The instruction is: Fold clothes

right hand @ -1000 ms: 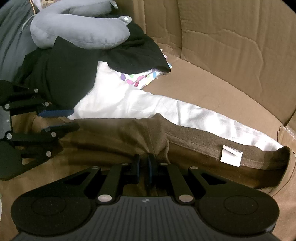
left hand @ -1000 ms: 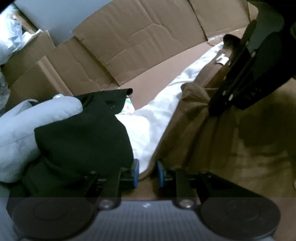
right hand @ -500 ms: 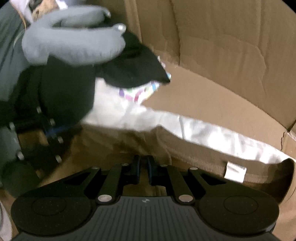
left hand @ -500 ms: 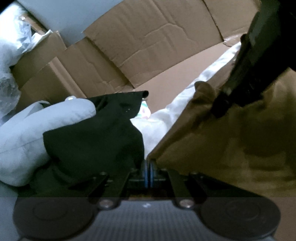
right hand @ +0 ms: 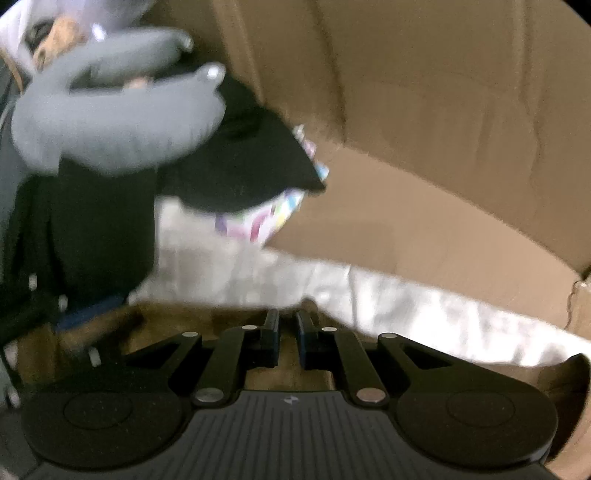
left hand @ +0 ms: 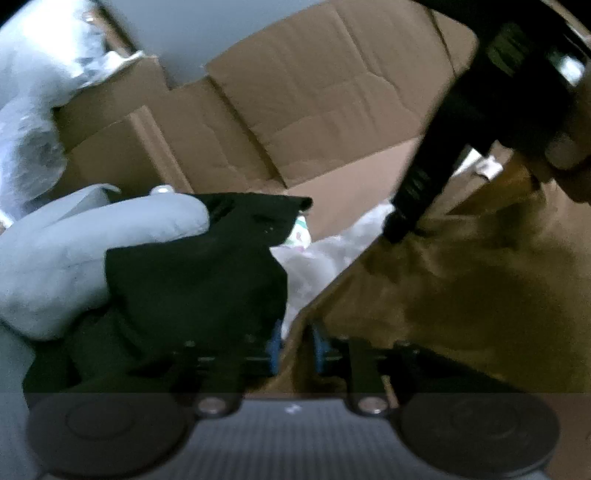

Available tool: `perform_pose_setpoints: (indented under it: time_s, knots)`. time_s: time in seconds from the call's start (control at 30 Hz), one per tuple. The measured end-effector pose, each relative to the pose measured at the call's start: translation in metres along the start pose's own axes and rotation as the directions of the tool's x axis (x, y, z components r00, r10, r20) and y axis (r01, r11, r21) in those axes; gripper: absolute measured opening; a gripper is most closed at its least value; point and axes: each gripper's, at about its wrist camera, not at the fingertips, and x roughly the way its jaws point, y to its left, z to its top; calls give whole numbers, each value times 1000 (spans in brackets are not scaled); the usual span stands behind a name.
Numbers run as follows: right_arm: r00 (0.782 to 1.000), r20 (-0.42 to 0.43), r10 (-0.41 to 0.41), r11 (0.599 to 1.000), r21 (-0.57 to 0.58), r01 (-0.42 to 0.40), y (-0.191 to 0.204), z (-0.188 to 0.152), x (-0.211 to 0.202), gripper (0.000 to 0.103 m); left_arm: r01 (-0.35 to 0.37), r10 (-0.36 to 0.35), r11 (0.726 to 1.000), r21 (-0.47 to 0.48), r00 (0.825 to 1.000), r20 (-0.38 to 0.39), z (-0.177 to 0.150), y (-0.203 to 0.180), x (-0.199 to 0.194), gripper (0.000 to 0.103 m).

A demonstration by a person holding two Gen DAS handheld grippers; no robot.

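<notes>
brown garment edge between left claw pads

Creased, matt corrugated cardboard walls in soft cloth: a brown garment, a white one, a black one. A grey plush cushion looks smooth and velvety.

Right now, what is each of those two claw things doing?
Left gripper: fingers just opening, edge of the brown cotton garment between them.
Right gripper: fingers nearly closed on that brown garment.

Creased cardboard walls, pale wall beyond, dim light
</notes>
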Motion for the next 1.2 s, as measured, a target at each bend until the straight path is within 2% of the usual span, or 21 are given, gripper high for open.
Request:
perform_pose_setpoints:
  time_s: [0.03, 0.07, 0.13, 0.37, 0.5, 0.6, 0.73, 0.83, 0.9, 1.2]
  knots:
    - [1000, 20, 4, 1000, 17, -5, -2, 3, -7, 20, -9, 9, 1000, -4, 1000, 9, 0, -2, -3, 38]
    - [999, 40, 9, 999, 35, -10, -4, 5, -13, 28, -23, 23, 1000, -5, 1000, 19, 1, -3, -6, 40]
    - [997, 74, 23, 999, 36, -25, -7, 9, -28, 38, -42, 43, 999, -20, 999, 31, 3, -3, -10, 40]
    - [994, 97, -44, 999, -10, 46, -40, 7, -105, 39, 6, -2, 995, -103, 1000, 31, 25, 6, -25, 40]
    - [989, 97, -111, 994, -12, 113, -75, -1, -152, 39, 43, -40, 994, -95, 999, 32, 38, 7, -40, 40]
    - [984, 110, -143, 990, 14, 142, -106, -9, -184, 39, 89, -87, 989, -117, 996, 17, 49, 9, -47, 40]
    - [976, 131, -177, 984, 59, 170, -147, -25, -221, 40, 174, -180, 963, -208, 984, -8, 64, 16, -52, 43]
    - [968, 148, -201, 978, 86, 190, -172, -39, -237, 42, 195, -203, 956, -218, 979, -14, 75, 13, -55, 55]
    - [963, 150, -224, 971, 114, 209, -188, -50, -243, 42, 208, -214, 955, -209, 977, -6, 84, 9, -56, 58]
    - [929, 159, -333, 924, 252, 287, -272, -93, -257, 42, 255, -258, 936, -241, 966, 20, 135, -18, -28, 57]
